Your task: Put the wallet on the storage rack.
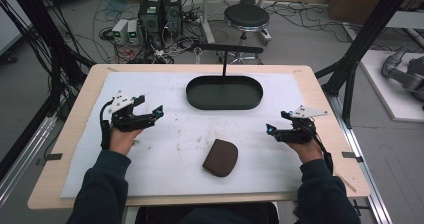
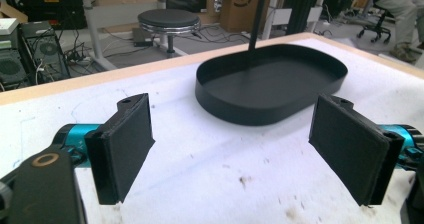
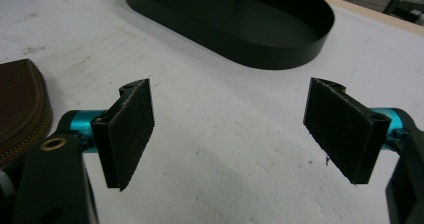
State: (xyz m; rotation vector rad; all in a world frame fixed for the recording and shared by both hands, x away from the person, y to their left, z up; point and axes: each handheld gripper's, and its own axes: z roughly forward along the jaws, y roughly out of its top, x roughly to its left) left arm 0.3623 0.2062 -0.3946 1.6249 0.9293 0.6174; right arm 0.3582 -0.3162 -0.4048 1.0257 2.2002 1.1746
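High view: left hand-held gripper (image 1: 151, 105) wide open, empty | right hand-held gripper (image 1: 276, 122) likewise; brown pouch (image 1: 220, 158) between them | black tray (image 1: 224, 92) beyond.

Pouch (image 1: 220, 158): brown, rounded, zip-edged, closed, lying flat, lower centre of the high view. Tray (image 1: 225, 103): black, oval, shallow, empty, upright, upper centre, well apart from pouch.
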